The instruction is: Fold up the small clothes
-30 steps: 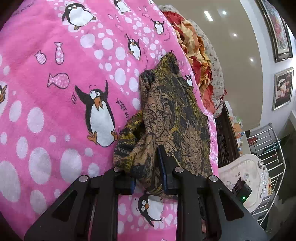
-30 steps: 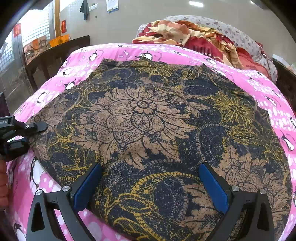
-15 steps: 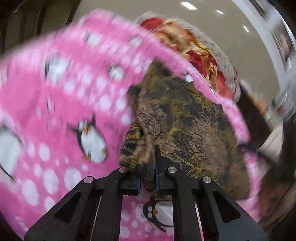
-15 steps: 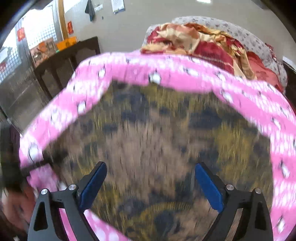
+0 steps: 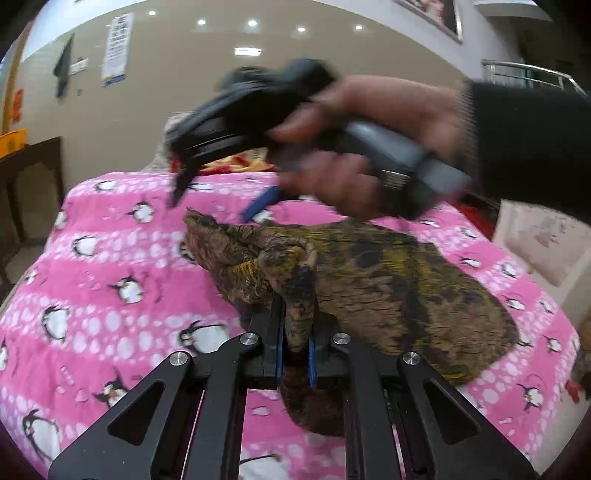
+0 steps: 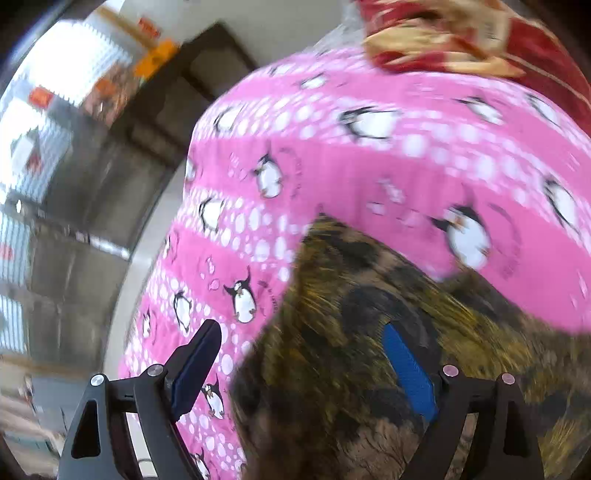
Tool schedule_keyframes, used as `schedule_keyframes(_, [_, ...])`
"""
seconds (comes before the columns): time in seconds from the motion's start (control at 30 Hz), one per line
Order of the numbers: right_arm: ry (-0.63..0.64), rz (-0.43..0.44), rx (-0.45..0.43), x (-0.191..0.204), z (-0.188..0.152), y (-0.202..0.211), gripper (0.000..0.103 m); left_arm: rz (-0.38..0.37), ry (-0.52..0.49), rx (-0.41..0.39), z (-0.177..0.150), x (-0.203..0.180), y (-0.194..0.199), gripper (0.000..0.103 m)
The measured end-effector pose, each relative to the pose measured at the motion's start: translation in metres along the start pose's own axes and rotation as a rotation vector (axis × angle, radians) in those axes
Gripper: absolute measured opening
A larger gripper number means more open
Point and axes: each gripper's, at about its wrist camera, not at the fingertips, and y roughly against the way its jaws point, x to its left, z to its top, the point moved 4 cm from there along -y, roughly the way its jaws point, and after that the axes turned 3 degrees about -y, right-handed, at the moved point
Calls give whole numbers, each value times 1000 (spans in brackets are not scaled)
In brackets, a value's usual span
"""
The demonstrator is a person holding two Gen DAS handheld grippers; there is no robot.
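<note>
The left gripper (image 5: 294, 345) is clamping a bunched fold of the batik cloth (image 5: 388, 288), which is lying on the pink penguin blanket (image 5: 122, 280). The right gripper (image 6: 303, 365) is standing wide apart over the cloth's edge, gripping nothing, with the right hand (image 5: 373, 147) holding it above the blanket. The wall poster (image 5: 116, 48) is carrying print too blurred to read.

Bed under pink penguin blanket (image 5: 122, 266). Brown-gold patterned garment (image 5: 388, 288) lies crumpled on blanket. Red-yellow bedding heap (image 6: 461, 33) at far end.
</note>
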Motion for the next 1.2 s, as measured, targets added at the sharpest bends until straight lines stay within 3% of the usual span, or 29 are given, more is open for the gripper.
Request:
schedule_keyframes(0.1, [53, -55, 86, 15, 8, -21, 83, -19, -12, -1, 1, -1, -2, 8])
schedule_keyframes(0.17, [80, -113, 129, 21, 14, -33, 60, -35, -9, -2, 2, -2, -1, 8])
schedule_keyframes(0.27, [136, -222, 171, 28, 18, -48, 45, -47, -6, -6, 5, -6, -2, 8])
schedule_keyframes(0.33, [168, -269, 185, 28, 21, -52, 22, -52, -2, -8, 6, -6, -1, 8])
schedule_keyframes(0.4, [177, -316, 163, 22, 25, -50, 10, -57, 4, -10, 7, -6, 3, 7])
schedule_keyframes(0.63, [106, -256, 36, -8, 15, 13, 8, -107, -34, -33, 18, -33, 15, 7])
schedule_keyframes(0.87, [33, -241, -41, -73, -23, 90, 8, -246, -136, -3, 24, -101, 7, 6])
schedule_keyframes(1.2, [-65, -269, -42, -190, -86, 140, 8, -380, -213, 102, 18, -210, -39, 5])
